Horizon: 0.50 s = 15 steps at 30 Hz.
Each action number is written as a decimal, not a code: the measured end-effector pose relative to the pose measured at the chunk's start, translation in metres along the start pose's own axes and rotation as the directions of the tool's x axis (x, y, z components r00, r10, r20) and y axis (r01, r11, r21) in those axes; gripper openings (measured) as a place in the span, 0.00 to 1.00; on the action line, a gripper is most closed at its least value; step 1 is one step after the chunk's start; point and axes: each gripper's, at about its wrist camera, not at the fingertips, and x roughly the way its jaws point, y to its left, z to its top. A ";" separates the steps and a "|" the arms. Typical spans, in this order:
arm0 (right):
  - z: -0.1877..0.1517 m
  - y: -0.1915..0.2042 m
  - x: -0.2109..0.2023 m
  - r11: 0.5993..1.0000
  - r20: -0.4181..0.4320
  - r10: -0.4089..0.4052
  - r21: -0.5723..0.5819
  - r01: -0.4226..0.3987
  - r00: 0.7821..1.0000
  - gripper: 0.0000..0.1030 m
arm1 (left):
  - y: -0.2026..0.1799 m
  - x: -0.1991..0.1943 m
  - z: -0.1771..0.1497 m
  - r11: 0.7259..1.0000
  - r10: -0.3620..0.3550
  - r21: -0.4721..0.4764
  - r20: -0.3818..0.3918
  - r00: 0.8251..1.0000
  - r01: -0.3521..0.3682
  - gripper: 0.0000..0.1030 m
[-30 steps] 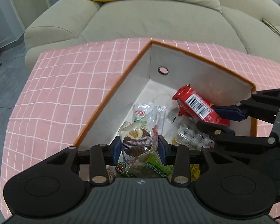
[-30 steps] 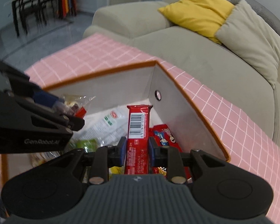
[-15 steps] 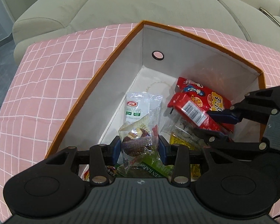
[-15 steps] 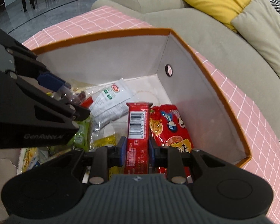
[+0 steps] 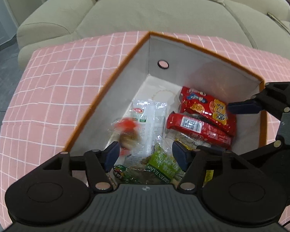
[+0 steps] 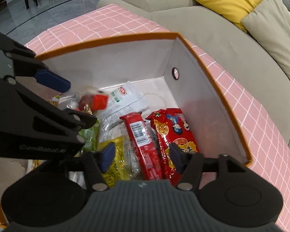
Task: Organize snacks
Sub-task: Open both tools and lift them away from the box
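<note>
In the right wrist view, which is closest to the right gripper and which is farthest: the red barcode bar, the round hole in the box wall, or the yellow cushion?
From the right gripper, whose jaws are opening:
1. Red barcode bar, lying between its fingers in the box.
2. Round hole, on the box's far wall, up right.
3. Yellow cushion, on the sofa beyond the box.

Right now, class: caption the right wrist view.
Right gripper, jaws opening, releases a red bar into the snack box.

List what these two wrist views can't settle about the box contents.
- Small clear-wrapped cake: motion-blurred in both views, label unreadable.
- Yellow packet: right gripper covers its near end.
- Near end of box: hidden by the left gripper body.
</note>
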 end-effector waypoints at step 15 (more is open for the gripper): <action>-0.005 -0.012 -0.091 0.985 0.104 -0.057 0.168 0.039 0.993 0.89 | 0.005 -0.084 -0.005 1.000 0.017 0.020 0.175 0.984 -0.021 0.80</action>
